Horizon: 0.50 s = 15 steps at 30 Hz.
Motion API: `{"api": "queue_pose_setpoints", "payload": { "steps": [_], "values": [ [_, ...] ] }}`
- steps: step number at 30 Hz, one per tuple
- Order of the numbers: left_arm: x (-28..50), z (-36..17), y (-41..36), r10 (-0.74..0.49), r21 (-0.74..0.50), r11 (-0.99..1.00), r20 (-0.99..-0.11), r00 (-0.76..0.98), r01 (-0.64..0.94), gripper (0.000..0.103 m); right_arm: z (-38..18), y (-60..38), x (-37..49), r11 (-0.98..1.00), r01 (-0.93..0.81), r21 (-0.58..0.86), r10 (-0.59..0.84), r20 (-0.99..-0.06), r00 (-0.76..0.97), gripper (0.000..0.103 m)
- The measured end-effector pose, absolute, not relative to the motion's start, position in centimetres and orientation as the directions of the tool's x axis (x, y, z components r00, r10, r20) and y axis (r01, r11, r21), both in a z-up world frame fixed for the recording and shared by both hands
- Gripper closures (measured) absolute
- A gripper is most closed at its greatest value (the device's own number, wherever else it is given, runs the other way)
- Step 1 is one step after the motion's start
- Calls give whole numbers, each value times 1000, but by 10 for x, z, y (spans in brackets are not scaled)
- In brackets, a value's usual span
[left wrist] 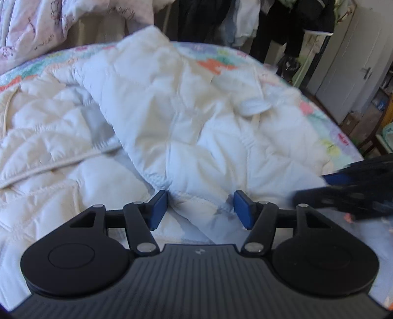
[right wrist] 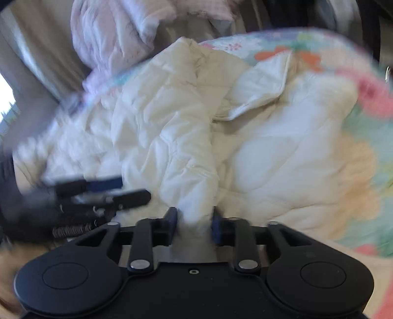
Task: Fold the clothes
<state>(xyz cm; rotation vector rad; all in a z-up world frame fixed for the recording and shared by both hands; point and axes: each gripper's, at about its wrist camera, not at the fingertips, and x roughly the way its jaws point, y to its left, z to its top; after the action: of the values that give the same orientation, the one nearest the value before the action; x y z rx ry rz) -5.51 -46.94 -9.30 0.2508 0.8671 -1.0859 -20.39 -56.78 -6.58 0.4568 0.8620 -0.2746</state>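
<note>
A white quilted puffer jacket (left wrist: 152, 103) lies crumpled on a flower-patterned bed cover (left wrist: 213, 63). My left gripper (left wrist: 201, 208) hangs just over the jacket's stitched hem (left wrist: 186, 196). Its blue pads stand apart, with the hem lying between them and not squeezed. My right gripper (right wrist: 194, 223) is shut on a bunched fold of the jacket (right wrist: 172, 137), which rises in a ridge from between the pads. Each gripper shows blurred in the other's view: the right gripper (left wrist: 348, 191) at the right edge, the left gripper (right wrist: 103, 191) at the left.
A pale pink duvet (left wrist: 32, 27) is heaped at the back left of the bed. Dark clothes (left wrist: 307, 17) hang beyond the bed's far edge, beside a white door (left wrist: 356, 61). The bed's rounded right edge (left wrist: 343, 137) drops to the floor and furniture.
</note>
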Motion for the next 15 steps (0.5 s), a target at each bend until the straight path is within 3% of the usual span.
{"api": "queue_pose_setpoints", "payload": {
  "steps": [3,10,15],
  "values": [
    [-58,-93,-469,-661,-207,485,-724,200,850,43,-44,-554,-225,874,410,260,-68,-770,634,49],
    [-72,-66,-441,-715,-221,465,-665,216,857,44,-11,-545,-317,800,474,369,-77,-719,691,46],
    [-98,-61,-400,-782,-314,400,-607,142,861,43,-26,-539,-377,724,569,389,-87,-767,636,44]
  ]
}}
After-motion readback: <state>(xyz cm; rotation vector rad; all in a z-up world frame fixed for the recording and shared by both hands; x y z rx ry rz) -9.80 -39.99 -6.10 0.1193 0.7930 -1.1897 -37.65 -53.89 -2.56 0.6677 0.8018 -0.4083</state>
